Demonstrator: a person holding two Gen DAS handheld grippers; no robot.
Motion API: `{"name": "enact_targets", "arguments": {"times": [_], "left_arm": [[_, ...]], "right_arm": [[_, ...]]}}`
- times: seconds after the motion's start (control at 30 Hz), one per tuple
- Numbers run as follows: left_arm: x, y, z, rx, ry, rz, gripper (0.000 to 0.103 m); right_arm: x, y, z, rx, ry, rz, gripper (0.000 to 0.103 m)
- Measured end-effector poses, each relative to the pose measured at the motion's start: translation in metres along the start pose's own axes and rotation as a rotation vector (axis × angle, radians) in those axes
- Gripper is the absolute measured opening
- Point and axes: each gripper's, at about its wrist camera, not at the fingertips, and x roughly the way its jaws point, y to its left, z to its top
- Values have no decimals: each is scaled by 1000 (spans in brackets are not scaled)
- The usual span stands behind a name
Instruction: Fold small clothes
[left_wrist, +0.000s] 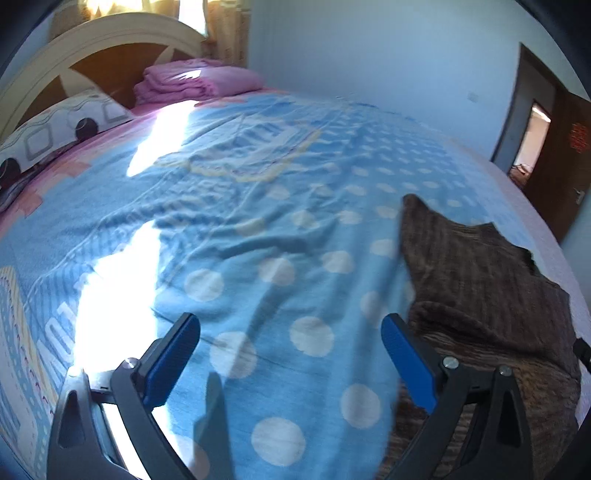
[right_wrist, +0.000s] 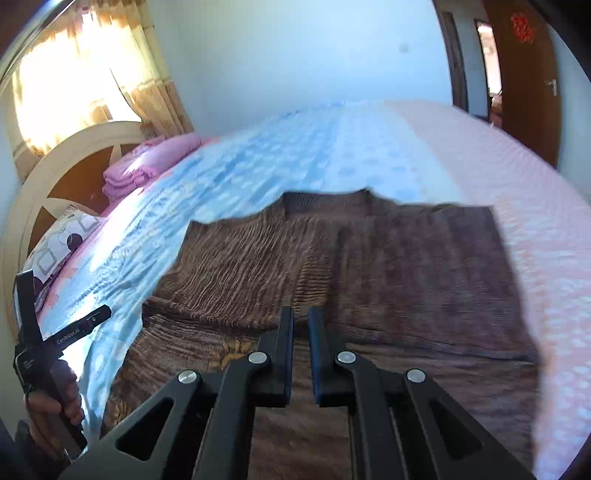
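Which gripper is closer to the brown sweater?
Right. The right gripper hangs directly over the brown sweater, jaws shut. The left gripper is off beside it, open over the blue polka-dot blanket.

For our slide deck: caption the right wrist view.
Shut right gripper above brown ribbed garment on blue polka-dot bedspread.

Brown garment (right_wrist: 369, 266): ribbed matt knit. Blue bedspread (left_wrist: 258, 240): soft, wrinkled cloth.
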Motion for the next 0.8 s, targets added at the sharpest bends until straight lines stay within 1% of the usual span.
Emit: {"name": "enact_targets", "arguments": {"times": [0.03,0.1,0.13,0.17,0.2,0.23,0.3,0.37,0.43,0.47,0.57,0.67,0.73,0.8], "left_arm": [[-8,-4,-1,30,-12,-53,101],[-22,-10,-6,84,-22,-152,101],[-30,-11,-10,107,-23,-200,101],[-38,-11,-14,128,-21,-244,101],[-45,-12,-16,147,-13,-286,101],[-51,-11,-20,164,-1,-329,101],[-65,-6,-30,197,22,-396,101],[-79,-1,-41,231,31,-440,101],[-91,6,-54,257,50,-476,101],[-96,8,-61,265,63,-490,101],[-105,11,-82,273,105,-523,101],[-110,15,-104,262,160,-543,100],[-113,19,-120,252,197,-550,99],[-114,21,-133,244,235,-557,95]], "right_arm": [[-18,-5,-2,-1,-24,-14,9],[-63,-16,-8,-6,-78,-55,23],[-85,-22,-13,-6,-104,-82,41],[-109,-27,-20,-5,-132,-110,57],[-130,-33,-25,-2,-156,-131,61],[-153,-38,-34,-2,-176,-154,62],[-185,-45,-46,-11,-168,-184,62],[-209,-50,-59,-29,-120,-210,62],[-225,-53,-74,-43,-69,-219,62],[-229,-52,-84,-56,-27,-216,62],[-221,-44,-116,-117,81,-240,62],[-199,-37,-148,-175,204,-290,62],[-187,-36,-166,-187,261,-306,62],[-174,-38,-179,-170,309,-303,61]]}}
